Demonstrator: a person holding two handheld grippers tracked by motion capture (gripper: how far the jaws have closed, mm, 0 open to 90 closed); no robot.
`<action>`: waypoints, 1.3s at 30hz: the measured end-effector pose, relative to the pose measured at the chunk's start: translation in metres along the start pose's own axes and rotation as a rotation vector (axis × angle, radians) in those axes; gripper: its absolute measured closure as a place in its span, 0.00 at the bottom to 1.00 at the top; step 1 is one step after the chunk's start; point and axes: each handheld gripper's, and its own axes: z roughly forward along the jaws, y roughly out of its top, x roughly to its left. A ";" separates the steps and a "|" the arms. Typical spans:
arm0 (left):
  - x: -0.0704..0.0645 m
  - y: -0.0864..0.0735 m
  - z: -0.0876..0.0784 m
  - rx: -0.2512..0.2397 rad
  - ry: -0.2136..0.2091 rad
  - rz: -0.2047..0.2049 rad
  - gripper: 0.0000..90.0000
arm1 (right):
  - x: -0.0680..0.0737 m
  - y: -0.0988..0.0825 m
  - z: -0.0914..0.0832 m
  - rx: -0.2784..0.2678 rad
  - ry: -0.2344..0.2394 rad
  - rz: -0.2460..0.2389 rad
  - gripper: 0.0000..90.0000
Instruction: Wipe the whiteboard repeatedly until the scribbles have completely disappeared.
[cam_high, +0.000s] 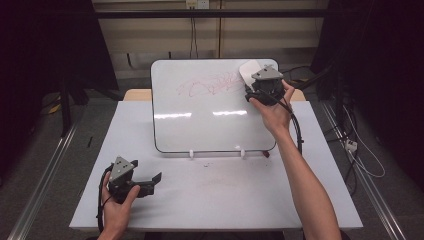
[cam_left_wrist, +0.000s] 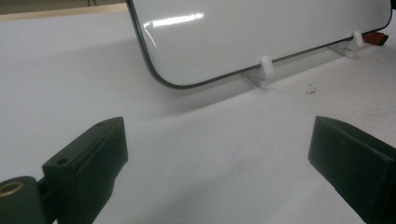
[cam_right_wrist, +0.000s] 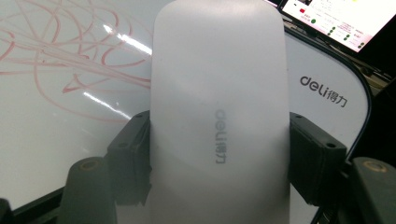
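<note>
A rounded-corner white dry-erase board with a thin black rim stands tilted on the white tabletop, propped on two small white plastic feet at its lower edge. Faint red marker scribbles cover its upper middle. A small dark red object lies on the table just beside the board's lower right corner; what it is cannot be told.

The right gripper is up at the board's top right corner. Its jaws pinch a smooth white oblong eraser by its two long sides; the eraser bears a grey "deli" logo and lies against the board, next to the scribbles. The right hand grasps the gripper from below.

The left gripper rests low over the near left of the table, well apart from the board, jaws spread wide with bare tabletop between them. The left hand holds it.
</note>
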 end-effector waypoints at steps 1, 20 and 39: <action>0.000 0.000 0.000 0.001 0.001 0.003 0.05 | 0.001 0.000 0.000 0.001 0.002 -0.003 0.35; -0.002 0.000 0.001 0.002 -0.001 0.008 0.05 | 0.059 -0.022 -0.008 0.007 0.090 -0.143 0.35; 0.001 -0.001 -0.003 -0.004 0.003 0.001 0.05 | 0.014 0.007 0.002 0.012 0.012 -0.044 0.35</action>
